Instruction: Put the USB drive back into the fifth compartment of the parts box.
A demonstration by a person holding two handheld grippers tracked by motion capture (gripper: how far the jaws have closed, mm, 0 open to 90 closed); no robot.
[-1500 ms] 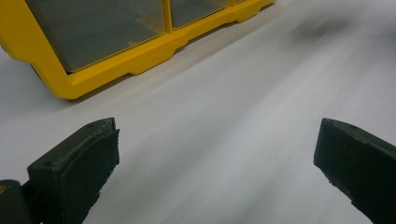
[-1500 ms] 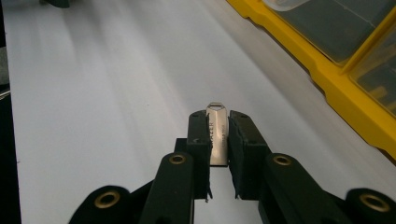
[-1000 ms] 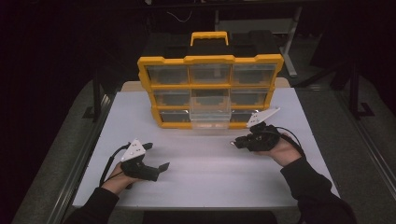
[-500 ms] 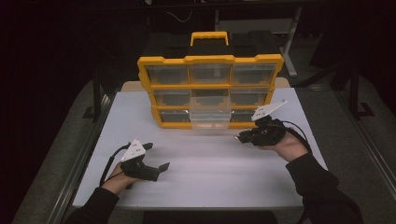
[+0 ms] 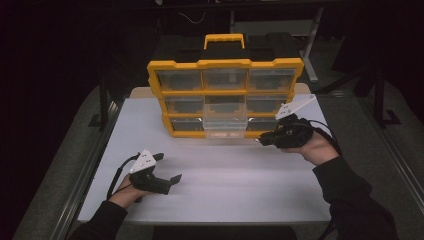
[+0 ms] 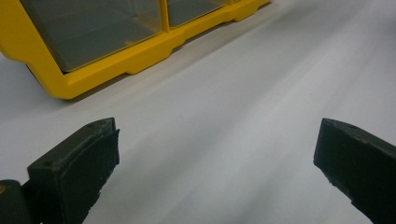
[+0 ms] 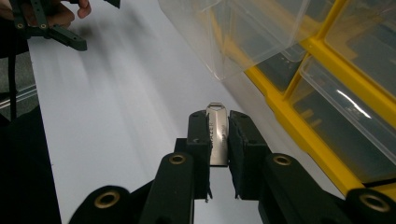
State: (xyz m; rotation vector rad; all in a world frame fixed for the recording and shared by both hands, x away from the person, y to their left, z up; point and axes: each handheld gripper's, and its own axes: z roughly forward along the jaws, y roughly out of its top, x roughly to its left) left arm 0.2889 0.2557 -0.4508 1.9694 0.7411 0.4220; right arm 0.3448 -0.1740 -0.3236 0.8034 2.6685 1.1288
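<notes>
Metal clip held short of an open drawer

High view: right gripper [image 5: 265,139] hung beside the yellow organizer [image 5: 225,95]. Left gripper view: jaws stood wide apart, empty, over the white table [image 6: 243,140]. Right gripper view: jaws clamped a thin metal clip [image 7: 217,134]; it could slip from so narrow a hold; its lower end stayed hidden

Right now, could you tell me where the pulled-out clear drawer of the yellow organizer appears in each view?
High view: clear drawer juts from the bottom row's middle, left of the right gripper.
Left gripper view: not in it.
Right gripper view: top centre, above the silver metal piece.
Shared landmark: yellow organizer.
</notes>
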